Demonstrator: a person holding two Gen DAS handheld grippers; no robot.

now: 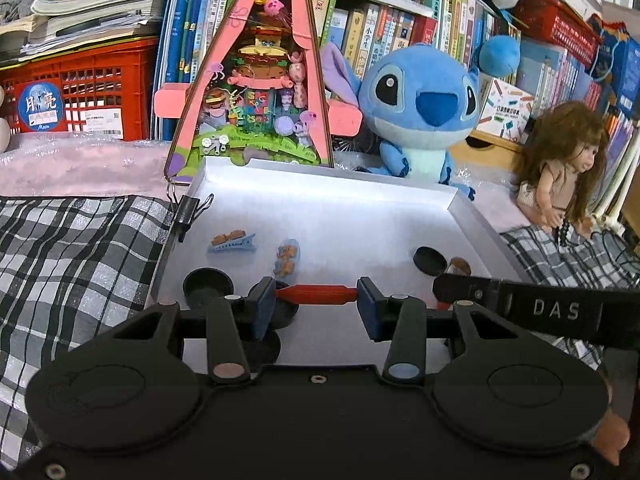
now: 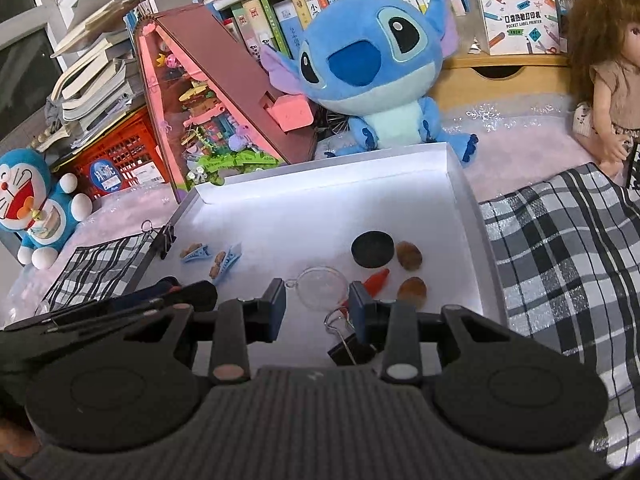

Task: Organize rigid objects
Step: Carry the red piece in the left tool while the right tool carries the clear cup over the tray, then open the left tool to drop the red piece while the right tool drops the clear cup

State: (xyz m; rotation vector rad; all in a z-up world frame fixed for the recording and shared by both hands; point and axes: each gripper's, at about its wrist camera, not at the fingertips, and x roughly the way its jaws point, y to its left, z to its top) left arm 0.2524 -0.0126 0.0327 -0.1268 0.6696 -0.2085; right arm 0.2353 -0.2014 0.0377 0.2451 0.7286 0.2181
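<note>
Left wrist view: left gripper (image 1: 316, 300) is clamping a red pen (image 1: 316, 294) crosswise between its jaws, end to end, over the near part of the white tray (image 1: 456, 204), probably so that it is staying level in carrying; hair clip (image 1: 232, 241), small figure (image 1: 287, 258) and black caps (image 1: 208, 286) are lying loose on the tray floor. Right wrist view: right gripper (image 2: 318, 308) is standing with jaws partly apart and nothing pressed between them, a clear round dish (image 2: 318, 288) lying on the tray (image 2: 460, 196) beyond them, a binder clip (image 2: 348, 346) just below, a black disc (image 2: 373, 249) and two brown stones (image 2: 410, 255) further right.
</note>
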